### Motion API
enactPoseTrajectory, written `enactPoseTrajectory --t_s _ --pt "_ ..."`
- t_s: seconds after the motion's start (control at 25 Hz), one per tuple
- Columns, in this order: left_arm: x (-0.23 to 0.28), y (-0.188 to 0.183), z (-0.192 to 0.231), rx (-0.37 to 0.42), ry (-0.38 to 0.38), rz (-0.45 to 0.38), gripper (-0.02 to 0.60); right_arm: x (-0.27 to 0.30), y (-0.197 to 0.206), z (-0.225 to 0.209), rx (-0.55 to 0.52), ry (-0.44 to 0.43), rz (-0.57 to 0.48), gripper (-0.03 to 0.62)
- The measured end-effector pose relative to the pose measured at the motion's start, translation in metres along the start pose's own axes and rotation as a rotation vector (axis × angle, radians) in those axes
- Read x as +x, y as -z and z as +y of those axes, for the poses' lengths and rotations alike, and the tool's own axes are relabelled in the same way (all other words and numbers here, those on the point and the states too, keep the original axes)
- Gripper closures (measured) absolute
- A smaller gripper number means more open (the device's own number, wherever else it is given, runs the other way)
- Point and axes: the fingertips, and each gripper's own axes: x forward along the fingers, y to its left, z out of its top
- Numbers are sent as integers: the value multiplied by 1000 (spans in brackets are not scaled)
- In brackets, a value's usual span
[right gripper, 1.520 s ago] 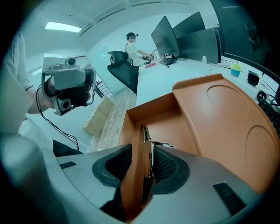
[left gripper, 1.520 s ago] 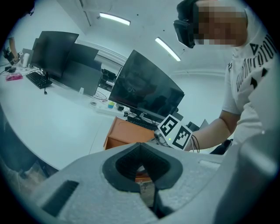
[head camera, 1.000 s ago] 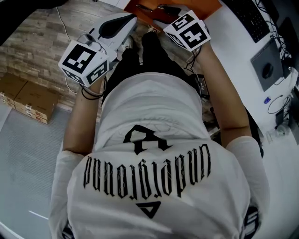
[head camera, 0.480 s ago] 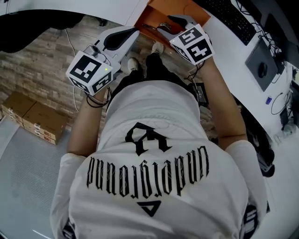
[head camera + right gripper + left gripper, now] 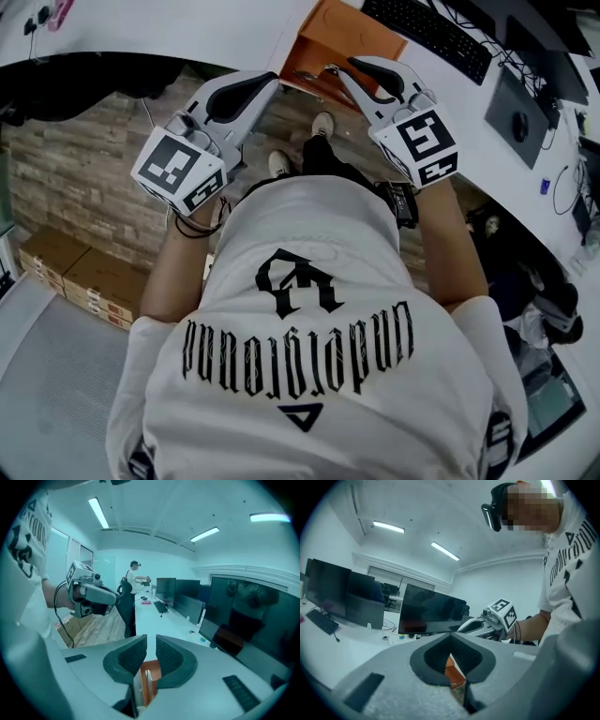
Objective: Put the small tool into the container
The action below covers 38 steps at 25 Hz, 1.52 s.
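Observation:
The orange container (image 5: 349,36) sits at the edge of the white desk (image 5: 234,33). It shows past the jaws in the left gripper view (image 5: 452,673) and the right gripper view (image 5: 153,668). A small metallic piece (image 5: 317,73), maybe the small tool, lies at its near edge; I cannot make it out clearly. My right gripper (image 5: 342,67) points at that edge. Its jaws are closing, and a narrow gap with nothing in it remains between the pads (image 5: 151,641). My left gripper (image 5: 272,80) hangs to the container's left, its jaws shut and empty (image 5: 451,637).
A keyboard (image 5: 427,36) and a dark pad with a mouse (image 5: 520,117) lie on the desk to the right. Cardboard boxes (image 5: 75,277) stand on the floor at the left. Monitors (image 5: 431,613) line the desk. Another person (image 5: 133,581) stands far off.
Both grippers have come up and forward toward the orange container, and more of the desk is in view. The right gripper's marker cube has shifted to the right.

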Motion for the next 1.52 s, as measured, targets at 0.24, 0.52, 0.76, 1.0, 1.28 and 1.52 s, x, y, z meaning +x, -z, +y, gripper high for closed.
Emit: enactPoseTrajectory --t_s 0.24,0.52,0.76,1.0,1.28,1.52 --pt "-33 -26 -28 61 51 -48 568 -33 -27 38 -33 72 -92 562" --pt "-67 -43 -48 103 61 -105 568 -63 -51 78 -64 100 -179 579" --pt "-83 -44 -50 88 83 -118 569 -70 -63 84 -60 124 -183 579" --pt "-95 -51 -61 97 116 -138 568 -104 -61 79 -41 172 -182 579" --pt "-103 -58 -80 60 113 -169 568 -130 -61 86 -73 185 -197 579" --pt "-102 -53 -110 56 102 -162 569 -159 -52 87 -73 180 -221 579"
